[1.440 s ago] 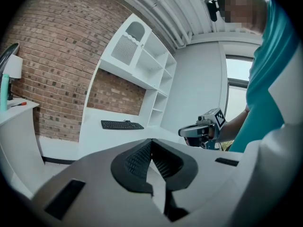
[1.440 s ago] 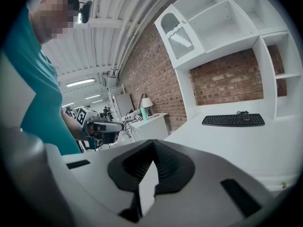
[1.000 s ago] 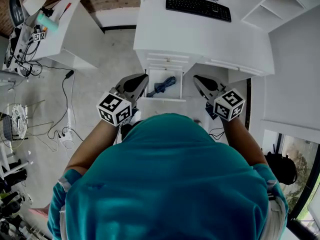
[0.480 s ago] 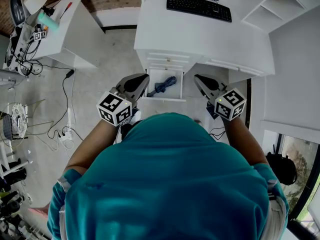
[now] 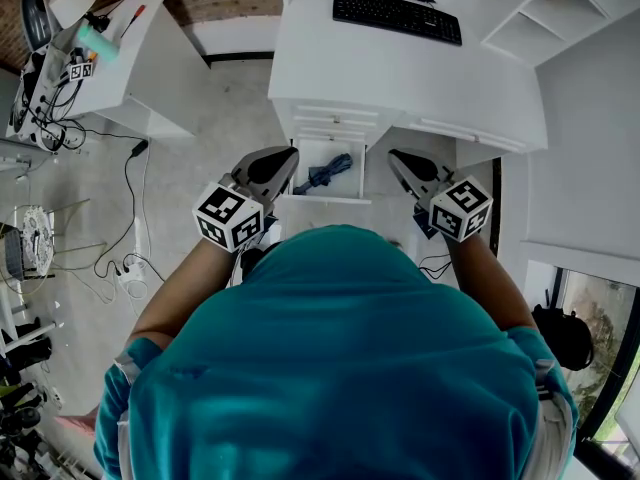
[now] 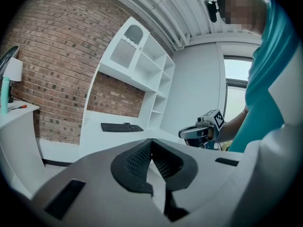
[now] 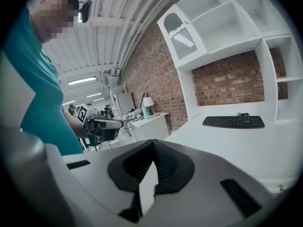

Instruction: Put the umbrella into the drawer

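So the umbrella (image 5: 325,171) is lying inside the open drawer (image 5: 322,199) under the white desk (image 5: 400,78). It's a folded, dark blue bundle sitting at a slant on the drawer's white bottom. It's looking tiny from the head view, so I'm not making out a handle or strap.

The left gripper (image 5: 290,154) is overlapping the drawer's left edge, and the teal shirt (image 5: 340,368) is covering the floor below. Both gripper views are looking across the desk toward the keyboard (image 5: 397,16), so the drawer isn't showing there.

The left gripper's jaws are pressing together on nothing. The right gripper (image 5: 393,155) is doing the same, with its tips meeting.
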Demonstrator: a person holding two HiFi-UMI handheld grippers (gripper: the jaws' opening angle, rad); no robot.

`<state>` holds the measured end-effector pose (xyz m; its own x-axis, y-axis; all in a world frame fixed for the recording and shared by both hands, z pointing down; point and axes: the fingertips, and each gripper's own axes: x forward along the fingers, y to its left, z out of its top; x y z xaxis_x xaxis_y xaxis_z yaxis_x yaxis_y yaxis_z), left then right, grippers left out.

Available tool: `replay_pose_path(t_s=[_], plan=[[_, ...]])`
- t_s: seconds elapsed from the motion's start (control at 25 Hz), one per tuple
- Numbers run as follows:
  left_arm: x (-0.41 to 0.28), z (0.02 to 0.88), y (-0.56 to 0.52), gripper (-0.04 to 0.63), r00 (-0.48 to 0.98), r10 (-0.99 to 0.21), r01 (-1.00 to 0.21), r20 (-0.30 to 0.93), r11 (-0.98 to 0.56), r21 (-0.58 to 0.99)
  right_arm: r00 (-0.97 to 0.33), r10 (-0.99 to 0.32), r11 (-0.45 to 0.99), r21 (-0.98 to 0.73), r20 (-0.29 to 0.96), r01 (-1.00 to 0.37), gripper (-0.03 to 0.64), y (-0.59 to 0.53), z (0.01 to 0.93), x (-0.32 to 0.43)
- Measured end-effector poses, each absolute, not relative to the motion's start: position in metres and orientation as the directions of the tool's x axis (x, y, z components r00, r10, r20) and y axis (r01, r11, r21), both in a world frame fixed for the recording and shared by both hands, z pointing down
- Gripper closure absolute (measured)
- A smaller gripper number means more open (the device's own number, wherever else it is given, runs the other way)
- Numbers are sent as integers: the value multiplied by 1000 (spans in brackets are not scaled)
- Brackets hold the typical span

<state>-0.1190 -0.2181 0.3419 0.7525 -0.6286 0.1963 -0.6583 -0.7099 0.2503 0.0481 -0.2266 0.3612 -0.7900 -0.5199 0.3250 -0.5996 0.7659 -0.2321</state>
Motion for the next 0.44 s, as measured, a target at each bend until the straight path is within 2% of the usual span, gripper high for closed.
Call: replay_pose_path(t_s=[0.44], plan=[[-123, 342, -213, 580, 749, -634, -661, 190, -705, 255, -793, -516, 770, -231, 324, -595, 595, -223, 361, 44]])
